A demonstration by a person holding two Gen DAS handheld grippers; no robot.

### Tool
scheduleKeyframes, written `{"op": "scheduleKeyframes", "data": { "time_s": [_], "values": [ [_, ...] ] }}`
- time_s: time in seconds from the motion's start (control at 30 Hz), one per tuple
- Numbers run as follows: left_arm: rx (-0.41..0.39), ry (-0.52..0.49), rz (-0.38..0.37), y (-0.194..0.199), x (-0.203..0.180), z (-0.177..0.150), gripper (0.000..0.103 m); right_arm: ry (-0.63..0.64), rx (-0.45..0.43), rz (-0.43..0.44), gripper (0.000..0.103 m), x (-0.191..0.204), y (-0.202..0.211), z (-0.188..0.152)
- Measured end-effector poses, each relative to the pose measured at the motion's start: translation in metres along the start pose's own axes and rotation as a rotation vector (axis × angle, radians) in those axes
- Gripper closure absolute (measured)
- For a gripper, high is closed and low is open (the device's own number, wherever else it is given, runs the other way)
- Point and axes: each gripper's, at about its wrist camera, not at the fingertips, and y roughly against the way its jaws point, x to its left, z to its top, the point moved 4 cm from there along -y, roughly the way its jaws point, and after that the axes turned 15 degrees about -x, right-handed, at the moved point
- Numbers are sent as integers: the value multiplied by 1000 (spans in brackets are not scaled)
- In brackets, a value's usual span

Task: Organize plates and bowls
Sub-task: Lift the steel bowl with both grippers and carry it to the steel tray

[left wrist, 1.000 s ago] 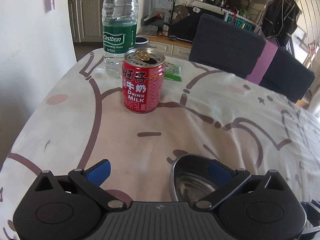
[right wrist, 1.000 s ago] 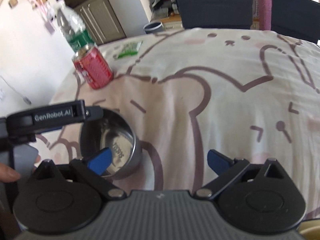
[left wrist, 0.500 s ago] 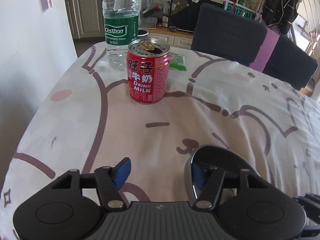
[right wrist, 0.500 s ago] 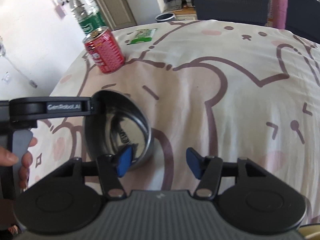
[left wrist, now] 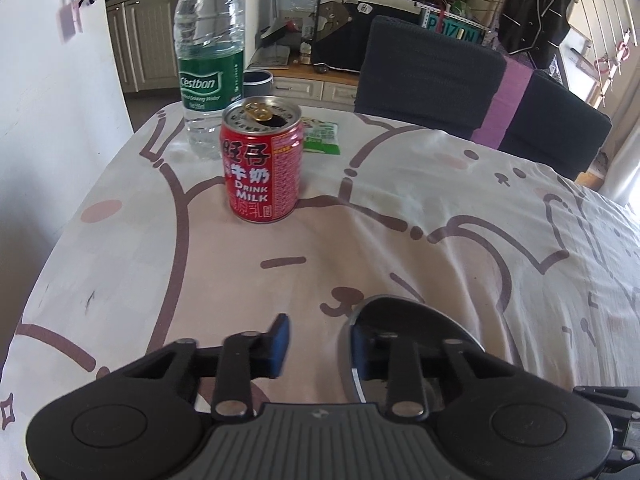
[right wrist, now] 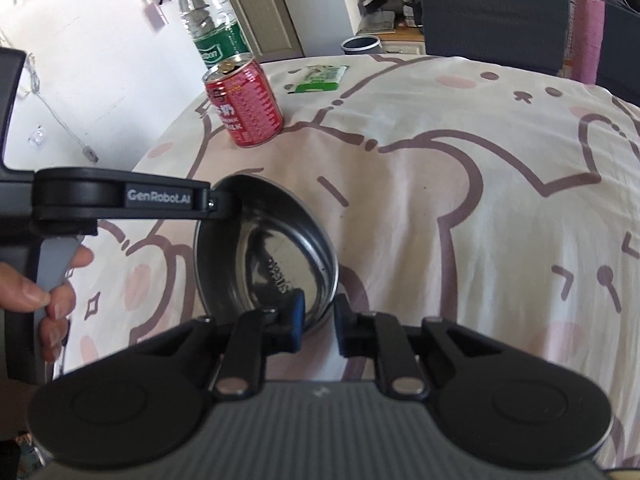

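Cartoon-print cloth on table [left wrist: 400, 248]; kitchen cabinets [left wrist: 148, 52] behind. Both tongs, left [left wrist: 316, 342] & right [right wrist: 318, 322], pinching steel bowl [right wrist: 280, 248] rim.

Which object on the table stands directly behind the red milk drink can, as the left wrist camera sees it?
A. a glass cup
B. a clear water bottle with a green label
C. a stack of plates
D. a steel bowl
B: in the left wrist view, the water bottle with its green label rises upright just behind the red can, farther from the camera; the steel bowl sits near the gripper instead.
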Motion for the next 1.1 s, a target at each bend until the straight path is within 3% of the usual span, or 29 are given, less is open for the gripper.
{"op": "scheduleKeyframes", "data": {
  "time_s": [0.17, 0.53, 0.83, 1.1],
  "values": [
    [-4, -17, -19, 4, -6, 1, 89, -1, -8, 10, 90, -2, 5, 2],
    [-69, -68, -70, 38, -32, 13, 96, 2, -59, -1, 94, -14, 34, 10],
    [-139, -96, -182, 80, -90, 23, 96, -16, -142, -25, 97, -50, 101, 24],
    [-189, -124, -294, 115, -160, 21, 96, 2, -212, -88, 97, -96, 185, 27]
  ]
}}
